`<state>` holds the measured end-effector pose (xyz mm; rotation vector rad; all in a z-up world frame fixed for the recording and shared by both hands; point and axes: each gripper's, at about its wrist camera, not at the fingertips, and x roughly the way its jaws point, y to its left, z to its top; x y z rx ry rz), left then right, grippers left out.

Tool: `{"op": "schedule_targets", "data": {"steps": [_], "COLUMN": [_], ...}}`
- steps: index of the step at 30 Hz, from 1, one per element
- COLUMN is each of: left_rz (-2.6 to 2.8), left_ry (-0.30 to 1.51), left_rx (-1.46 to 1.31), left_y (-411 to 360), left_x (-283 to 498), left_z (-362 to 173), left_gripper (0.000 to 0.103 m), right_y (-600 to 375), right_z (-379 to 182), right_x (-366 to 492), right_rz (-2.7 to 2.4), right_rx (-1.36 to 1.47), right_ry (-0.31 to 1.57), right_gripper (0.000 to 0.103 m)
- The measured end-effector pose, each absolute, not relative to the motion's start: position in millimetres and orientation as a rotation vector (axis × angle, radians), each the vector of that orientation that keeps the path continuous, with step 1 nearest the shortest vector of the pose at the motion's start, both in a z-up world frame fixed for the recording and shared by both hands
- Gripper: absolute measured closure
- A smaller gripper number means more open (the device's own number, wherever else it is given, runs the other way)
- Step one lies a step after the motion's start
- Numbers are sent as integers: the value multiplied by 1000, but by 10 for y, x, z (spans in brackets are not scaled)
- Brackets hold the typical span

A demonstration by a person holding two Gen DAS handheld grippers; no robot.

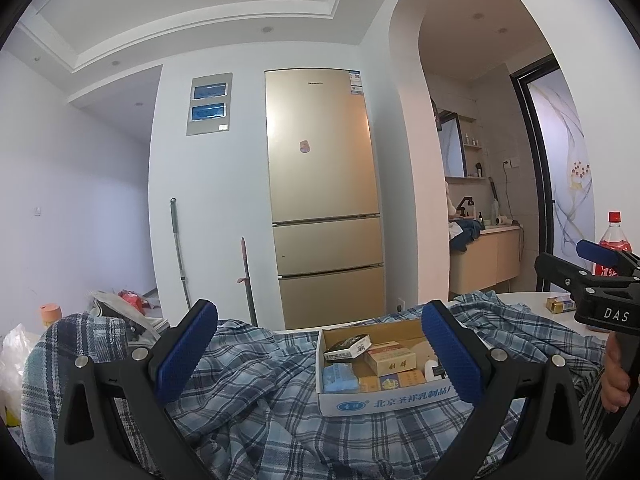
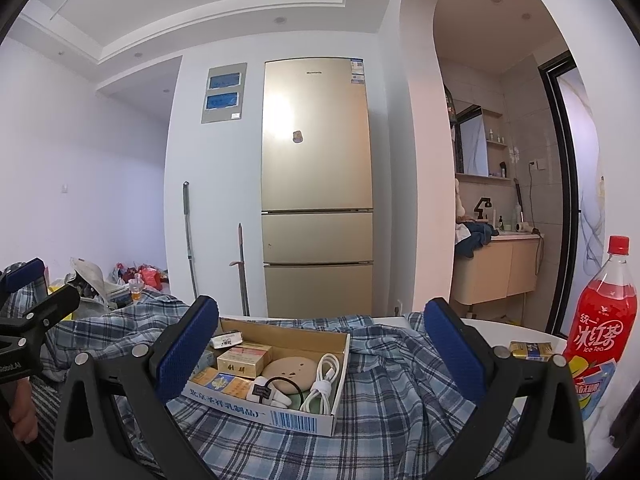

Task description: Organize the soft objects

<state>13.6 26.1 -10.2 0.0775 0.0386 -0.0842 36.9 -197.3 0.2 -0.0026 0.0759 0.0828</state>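
Both grippers hold their blue-padded fingers spread wide with nothing between them: the left gripper [image 1: 318, 354] and the right gripper [image 2: 320, 350] hover side by side above a rumpled blue plaid shirt [image 1: 256, 404] that covers most of a white table [image 2: 500, 326]. Behind stands a tall gold refrigerator [image 1: 322, 196] against a white wall, with two broom handles leaning to its left. On the shirt sits an open cardboard box [image 2: 296, 420] packed with small yellow cartons. Only the right wrist view shows the box's near end, holding a coiled white cable [image 2: 324, 378] and a round tan pad. That view also shows the whole red iced tea bottle [image 2: 604, 320] at the table's right edge, with a small gold packet [image 2: 530, 350] just beside it. The left wrist view shows only the bottle's upper part behind the right gripper, plus the fingers of the hand [image 1: 614, 378] holding it.
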Motion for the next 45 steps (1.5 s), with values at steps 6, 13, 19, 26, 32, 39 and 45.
{"op": "schedule_targets", "data": {"steps": [6, 13, 19, 26, 32, 39, 45], "left_rz": [-82, -82, -78, -67, -70, -70, -69], "left_ry": [47, 64, 62, 77, 67, 67, 66], "left_rx": [66, 61, 60, 55, 75, 68, 66], "left_y": [298, 317, 334, 347, 306, 311, 309], "left_x": [124, 151, 127, 160, 137, 145, 144], "left_z": [-93, -86, -80, -67, -66, -68, -70], "left_gripper": [0, 0, 0, 0, 0, 0, 0], "right_y": [-1973, -1973, -1991, -1992, -1996, -2002, -2001], "right_z": [-1, -4, -12, -10, -8, -12, -18], "right_x": [377, 386, 387, 391, 392, 400, 394], "right_rz": [77, 75, 70, 68, 68, 69, 66], "right_rx": [4, 1, 2, 2, 1, -1, 1], "right_ry": [82, 85, 84, 85, 85, 84, 84], "right_gripper": [0, 0, 0, 0, 0, 0, 0]}}
